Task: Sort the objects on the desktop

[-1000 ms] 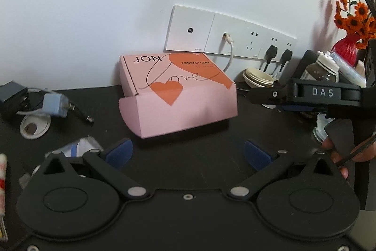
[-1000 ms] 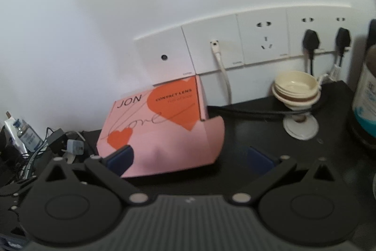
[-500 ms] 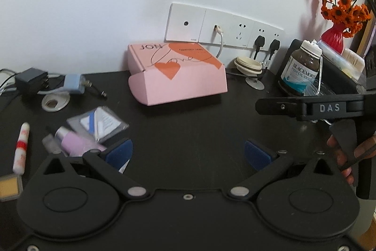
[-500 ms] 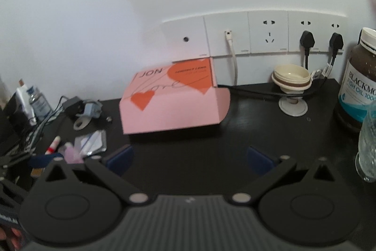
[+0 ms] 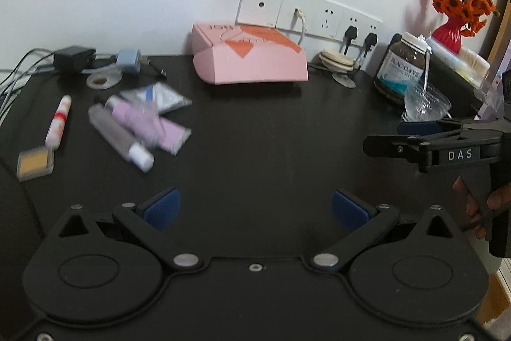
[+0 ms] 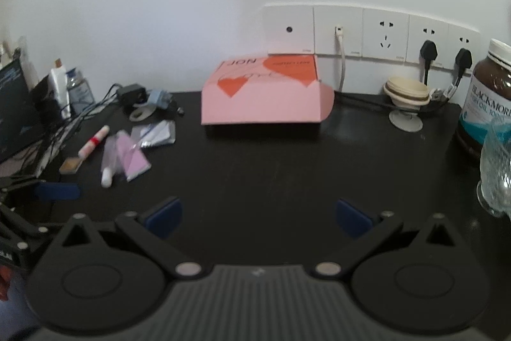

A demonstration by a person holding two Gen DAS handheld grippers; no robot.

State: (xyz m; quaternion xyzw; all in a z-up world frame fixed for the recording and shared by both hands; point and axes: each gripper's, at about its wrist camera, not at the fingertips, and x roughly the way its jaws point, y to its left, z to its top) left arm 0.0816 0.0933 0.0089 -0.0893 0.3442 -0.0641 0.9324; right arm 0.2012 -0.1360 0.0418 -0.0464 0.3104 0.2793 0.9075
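Both tongs hang wide and empty above the black desk (image 5: 255,149): left gripper (image 5: 254,208), right gripper (image 6: 258,213). Items to sort lie at left: purple tube (image 5: 150,125), clear tube (image 5: 119,138), lip balm (image 5: 58,125), foil packet (image 5: 159,95). Risk: overlapping tubes may roll or get pinched together; the pink box (image 5: 252,59) appears closed

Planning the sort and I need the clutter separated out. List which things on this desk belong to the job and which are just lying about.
Likely for the job:
pink box
lilac tube
grey tube
red-banded white stick
foil sachet
yellow compact

Likely just lying about:
fish oil jar
flower vase
black adapter
wall sockets
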